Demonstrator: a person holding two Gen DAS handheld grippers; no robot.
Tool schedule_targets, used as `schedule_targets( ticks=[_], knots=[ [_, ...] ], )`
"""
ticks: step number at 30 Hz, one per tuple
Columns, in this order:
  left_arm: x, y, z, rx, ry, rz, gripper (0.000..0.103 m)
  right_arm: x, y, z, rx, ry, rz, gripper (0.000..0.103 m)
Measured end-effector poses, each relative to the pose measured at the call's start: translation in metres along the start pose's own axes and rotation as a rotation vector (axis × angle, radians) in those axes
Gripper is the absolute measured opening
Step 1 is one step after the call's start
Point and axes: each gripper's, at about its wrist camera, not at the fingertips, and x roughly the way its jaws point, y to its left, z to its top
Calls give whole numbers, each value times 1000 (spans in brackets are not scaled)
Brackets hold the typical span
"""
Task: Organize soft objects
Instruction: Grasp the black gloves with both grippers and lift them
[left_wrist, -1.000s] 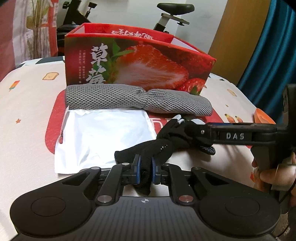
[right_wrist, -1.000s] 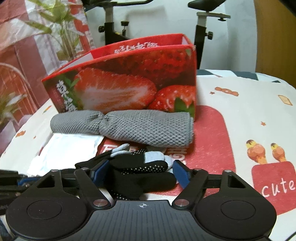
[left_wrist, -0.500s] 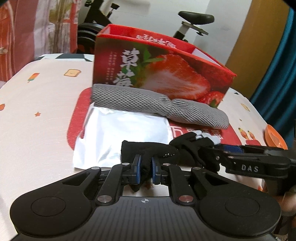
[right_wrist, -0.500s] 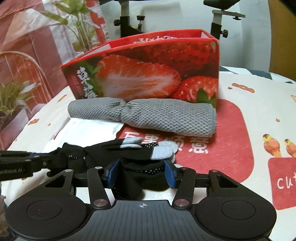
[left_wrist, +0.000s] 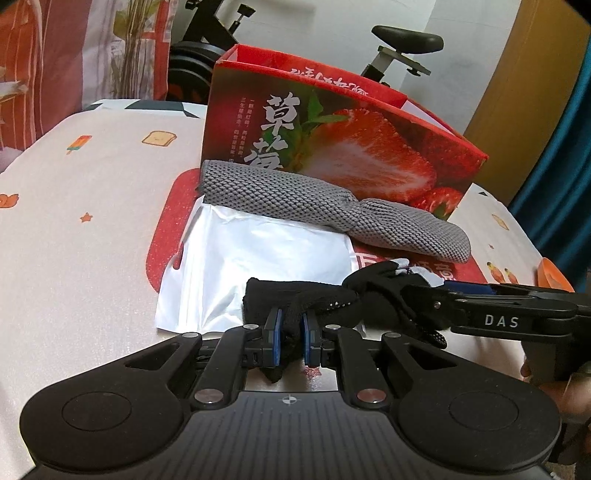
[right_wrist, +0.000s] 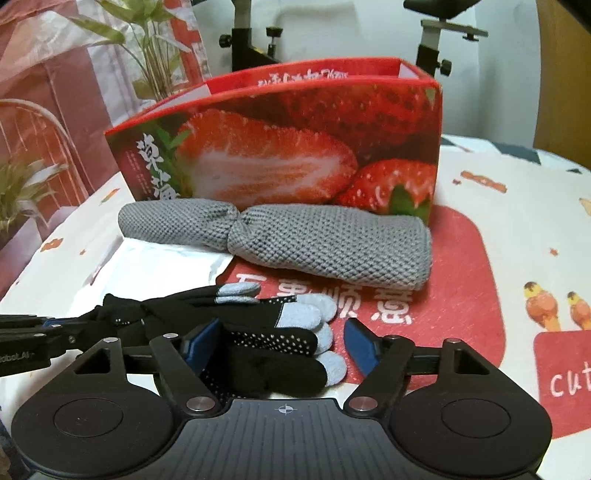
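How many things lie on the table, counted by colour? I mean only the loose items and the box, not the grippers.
Black with pale fingertips: 1, the gloves (a bundle; I cannot tell how many)
Grey: 1, the knitted cloth
Silver-white: 1, the foil pouch
Red: 1, the strawberry box
Total: 4

Both wrist views low, close, perhaps angled down; shared strawberry box (left_wrist: 369, 147)

Black knit gloves (right_wrist: 266, 350) w/ pale grey fingertips & white grip dots lay bunched in front of me, partly on a silver pouch (left_wrist: 258, 266). Grey mesh cloth (right_wrist: 295, 240), rolled & twisted mid-length, lay behind them against my open-top strawberry box (right_wrist: 295, 147).
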Motion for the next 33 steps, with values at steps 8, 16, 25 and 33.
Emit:
schedule_targets(
  ticks=[8,16,25,33],
  knots=[
    [-1,0,-1,-8,-1,0,12,0,4,-2,2,11,46,52],
    [-7,-5,2,7,-19,-11,8,-8,15,0,-24,20,85,18],
    [-22,-13,10,27,-71,-37,8,-24,11,5,-3,-27,95,12],
    [-32,-17,15,27,-112,-42,8,-38,14,16,3,-79,103,12]
  ],
)
